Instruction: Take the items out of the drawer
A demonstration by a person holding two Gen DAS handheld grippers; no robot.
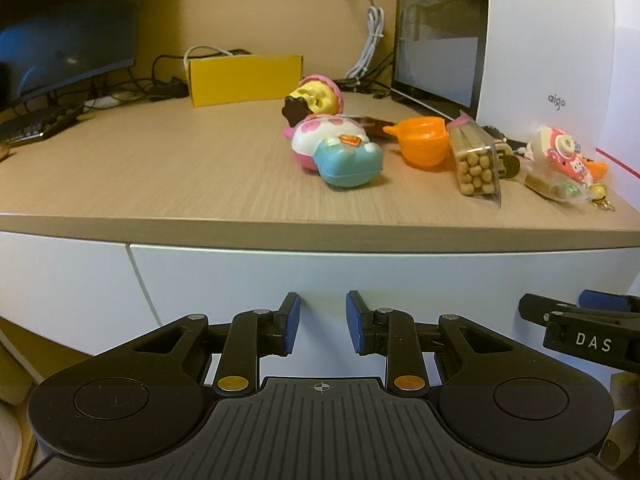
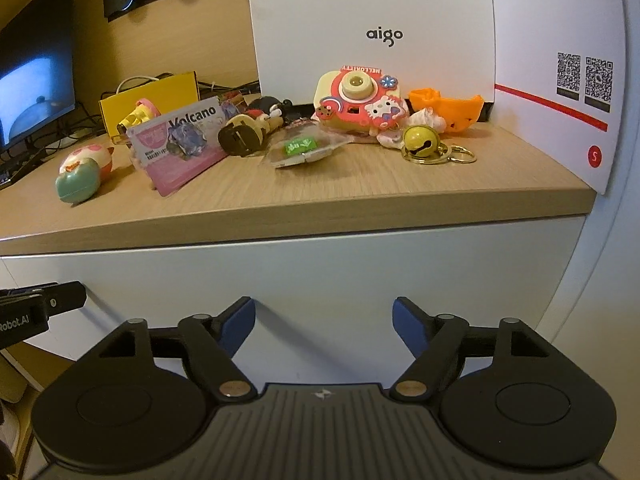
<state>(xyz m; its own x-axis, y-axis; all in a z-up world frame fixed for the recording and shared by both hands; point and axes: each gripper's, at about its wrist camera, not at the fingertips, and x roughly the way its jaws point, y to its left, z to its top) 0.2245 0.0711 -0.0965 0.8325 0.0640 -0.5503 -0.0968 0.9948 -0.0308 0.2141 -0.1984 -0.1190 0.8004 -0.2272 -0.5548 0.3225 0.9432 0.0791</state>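
The white drawer front (image 1: 360, 276) under the wooden desktop is closed, and both grippers face it from close by. My left gripper (image 1: 323, 322) is open with nothing between its blue pads. To its right, my right gripper (image 2: 324, 326) stands open wider, also with nothing in it. Several items lie on the desktop: a pink, white and blue toy (image 1: 336, 152), an orange cup (image 1: 420, 140), a clear box of pellets (image 1: 476, 164), a pink toy camera (image 2: 360, 98), a yellow bell on a key ring (image 2: 420, 142) and a "Volcano" card pack (image 2: 184, 142).
A white aigo box (image 2: 372, 20) stands at the back right of the desktop (image 1: 160, 176). A yellow box (image 1: 244, 80), cables, a monitor (image 1: 64, 44) and a keyboard sit at the back left. A seam in the white front (image 1: 138, 276) lies left of the left gripper.
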